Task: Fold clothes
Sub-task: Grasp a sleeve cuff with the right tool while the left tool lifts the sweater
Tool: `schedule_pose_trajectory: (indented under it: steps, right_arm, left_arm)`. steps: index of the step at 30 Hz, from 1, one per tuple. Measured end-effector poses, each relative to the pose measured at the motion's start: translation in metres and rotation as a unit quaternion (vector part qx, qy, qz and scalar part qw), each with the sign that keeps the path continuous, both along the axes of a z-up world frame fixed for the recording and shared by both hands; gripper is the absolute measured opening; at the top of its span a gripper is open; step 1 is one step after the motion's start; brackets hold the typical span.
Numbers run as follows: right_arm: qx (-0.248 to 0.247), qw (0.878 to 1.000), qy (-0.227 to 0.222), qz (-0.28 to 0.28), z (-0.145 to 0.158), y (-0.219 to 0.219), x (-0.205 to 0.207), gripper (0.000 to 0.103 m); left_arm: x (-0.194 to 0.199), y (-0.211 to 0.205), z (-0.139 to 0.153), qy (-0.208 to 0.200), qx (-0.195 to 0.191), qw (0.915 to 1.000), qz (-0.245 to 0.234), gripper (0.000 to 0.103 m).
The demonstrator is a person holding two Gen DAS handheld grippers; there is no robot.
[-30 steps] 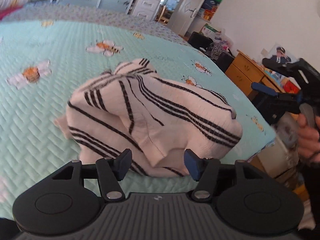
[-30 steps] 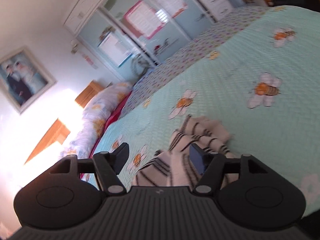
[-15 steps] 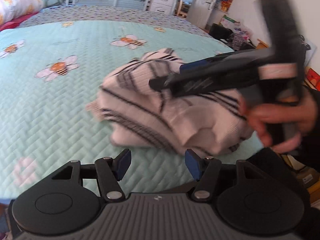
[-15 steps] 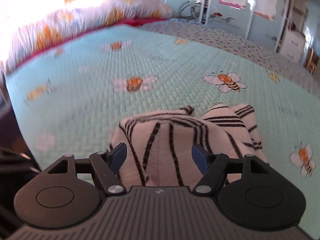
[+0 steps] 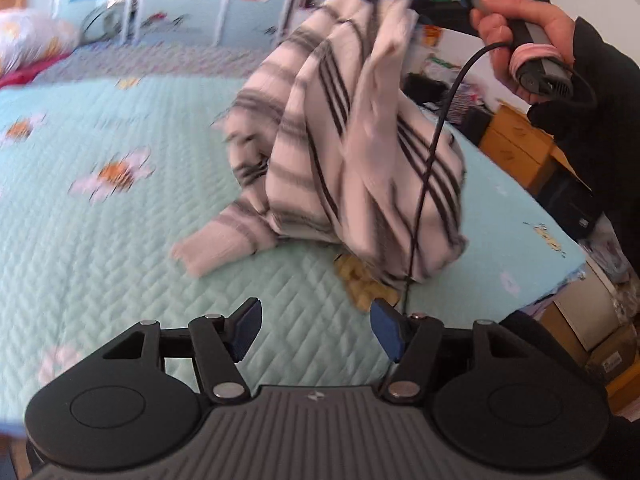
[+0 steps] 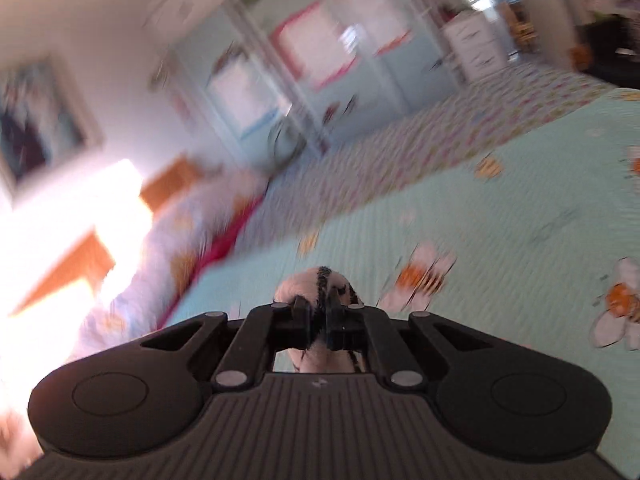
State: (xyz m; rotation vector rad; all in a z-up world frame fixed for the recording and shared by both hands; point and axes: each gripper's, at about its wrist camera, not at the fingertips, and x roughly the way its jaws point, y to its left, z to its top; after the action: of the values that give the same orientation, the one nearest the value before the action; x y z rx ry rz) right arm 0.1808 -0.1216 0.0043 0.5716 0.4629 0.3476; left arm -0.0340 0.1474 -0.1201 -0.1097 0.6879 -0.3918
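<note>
The sweater (image 5: pixel 352 132), white with black stripes, is hanging in the air over the bed (image 5: pixel 100 208), its lower folds and one sleeve cuff trailing on the quilt. My right gripper (image 6: pixel 320 314) is pinching a bunch of it at the top, its two fingers pressed together on the knit. My right hand (image 5: pixel 520 20) is wrapping the handle, with a black cable dangling in front of the fabric. My left gripper (image 5: pixel 316 330) is waiting low over the quilt near the bed's edge, its blue pads (image 5: pixel 246 328) spread wide and holding nothing. A wooden dresser (image 5: pixel 516 140) is standing beyond the bed.
</note>
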Motion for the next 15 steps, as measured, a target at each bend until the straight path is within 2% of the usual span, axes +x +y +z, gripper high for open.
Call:
schedule_pose_trajectory:
  steps: [3,8,11,13,15]
  right_arm:
    - [0.087,0.992,0.002,-0.092,-0.021,-0.079,-0.026,0.006]
    - [0.136,0.977,0.085,-0.142,-0.103,-0.148,-0.075,0.006]
    - [0.167,0.967,0.110,-0.158,-0.139,-0.167,-0.097,0.006]
    - [0.191,0.960,0.121,-0.165,-0.158,-0.176,-0.107,0.006]
    - [0.205,0.957,0.120,-0.164,-0.163,-0.179,-0.107,0.006]
  left_arm:
    - [0.010,-0.014,0.005,-0.016,0.006,0.9996,-0.025,0.067]
    - [0.030,-0.055,0.005,-0.027,0.040,0.9955,-0.081,0.067]
    - [0.030,-0.098,-0.002,-0.036,0.075,0.9859,-0.145,0.067]
    - [0.029,-0.127,-0.006,-0.042,0.098,0.9766,-0.187,0.067]
    - [0.029,-0.156,-0.011,-0.048,0.120,0.9649,-0.228,0.067]
